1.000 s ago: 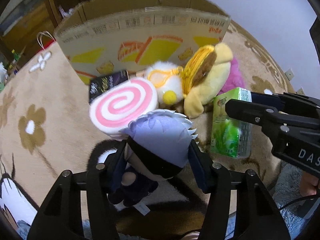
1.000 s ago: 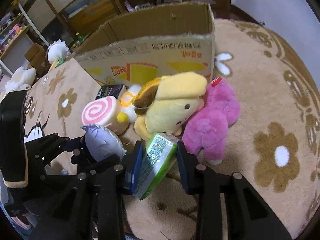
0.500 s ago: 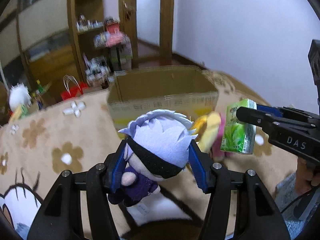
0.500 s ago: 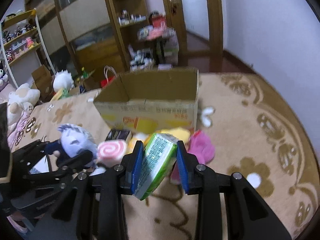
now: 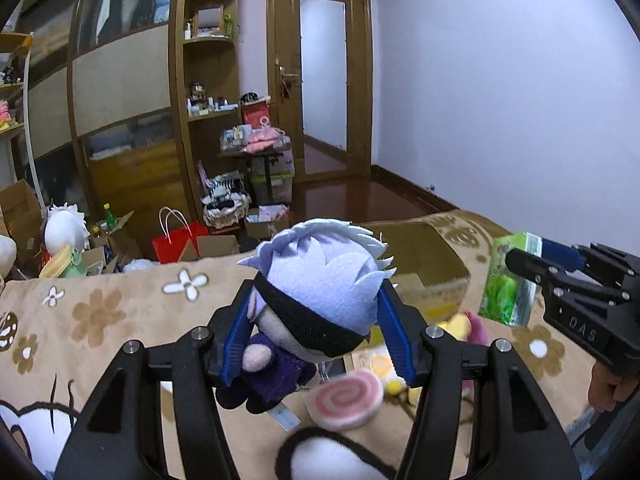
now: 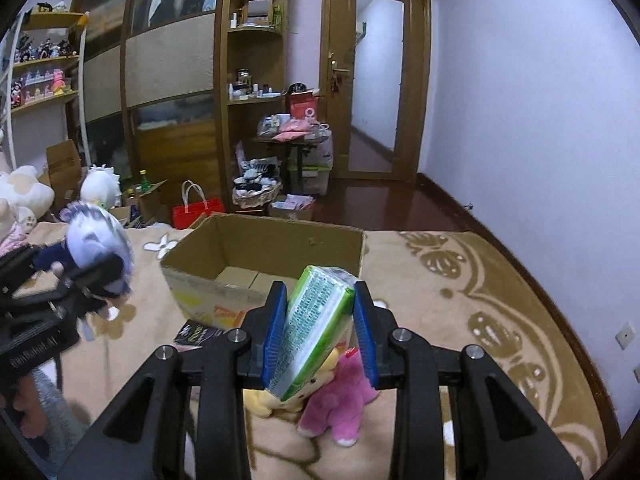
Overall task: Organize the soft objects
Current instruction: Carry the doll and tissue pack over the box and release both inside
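Held aloft above the floral rug (image 6: 460, 280), the left gripper (image 5: 316, 320) clamps a white-haired blindfolded plush doll (image 5: 320, 292) while the right gripper (image 6: 320, 320) squeezes a green tissue pack (image 6: 316, 320), both poised, apparently, for the open cardboard box (image 6: 260, 256) ahead.

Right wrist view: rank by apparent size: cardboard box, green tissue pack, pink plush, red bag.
1. cardboard box
2. green tissue pack, inflated by nearness, held in the right gripper
3. pink plush, partly hidden, so unsure against the pack
4. red bag
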The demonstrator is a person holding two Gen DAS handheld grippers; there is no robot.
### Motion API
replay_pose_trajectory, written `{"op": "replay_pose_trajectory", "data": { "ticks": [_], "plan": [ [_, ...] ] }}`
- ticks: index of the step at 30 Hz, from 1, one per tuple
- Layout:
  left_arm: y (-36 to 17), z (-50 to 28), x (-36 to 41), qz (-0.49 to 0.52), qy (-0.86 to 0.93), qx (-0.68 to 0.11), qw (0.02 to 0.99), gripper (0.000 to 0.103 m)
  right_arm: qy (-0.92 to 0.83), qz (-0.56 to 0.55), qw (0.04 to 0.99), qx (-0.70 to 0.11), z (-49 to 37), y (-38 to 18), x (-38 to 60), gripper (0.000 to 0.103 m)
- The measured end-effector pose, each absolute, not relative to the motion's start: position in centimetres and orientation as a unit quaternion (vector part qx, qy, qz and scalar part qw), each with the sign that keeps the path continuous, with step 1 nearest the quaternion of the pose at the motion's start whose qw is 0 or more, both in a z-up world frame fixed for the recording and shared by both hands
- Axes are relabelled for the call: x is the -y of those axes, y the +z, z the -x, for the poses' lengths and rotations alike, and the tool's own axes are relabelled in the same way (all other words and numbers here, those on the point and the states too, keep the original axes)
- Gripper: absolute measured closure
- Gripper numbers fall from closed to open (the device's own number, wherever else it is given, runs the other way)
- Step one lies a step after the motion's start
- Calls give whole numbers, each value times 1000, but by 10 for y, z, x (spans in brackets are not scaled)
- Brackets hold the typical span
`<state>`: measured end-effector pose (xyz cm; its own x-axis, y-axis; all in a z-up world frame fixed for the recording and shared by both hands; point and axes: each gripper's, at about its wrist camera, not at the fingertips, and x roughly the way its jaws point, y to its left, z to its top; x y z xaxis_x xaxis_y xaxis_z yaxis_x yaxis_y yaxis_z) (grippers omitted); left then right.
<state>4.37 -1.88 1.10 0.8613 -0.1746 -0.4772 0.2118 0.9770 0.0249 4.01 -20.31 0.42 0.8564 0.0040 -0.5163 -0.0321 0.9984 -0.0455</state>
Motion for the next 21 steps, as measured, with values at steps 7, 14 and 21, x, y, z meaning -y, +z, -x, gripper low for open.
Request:
{"op": "replay_pose_trajectory", "data": {
  "ticks": [7, 14, 21],
  "plan": [
    [15, -71, 23, -45, -94, -227, 968, 45, -20, 25, 965, -261, -62, 8, 207, 68],
    [12, -99, 30, -45, -90, -222, 970, 45, -47, 23, 964, -262, -92, 8, 215, 68],
    [4, -125, 28, -40, -84, -230, 969, 45, -47, 23, 968, -247, -114, 6, 216, 68]
  ]
}}
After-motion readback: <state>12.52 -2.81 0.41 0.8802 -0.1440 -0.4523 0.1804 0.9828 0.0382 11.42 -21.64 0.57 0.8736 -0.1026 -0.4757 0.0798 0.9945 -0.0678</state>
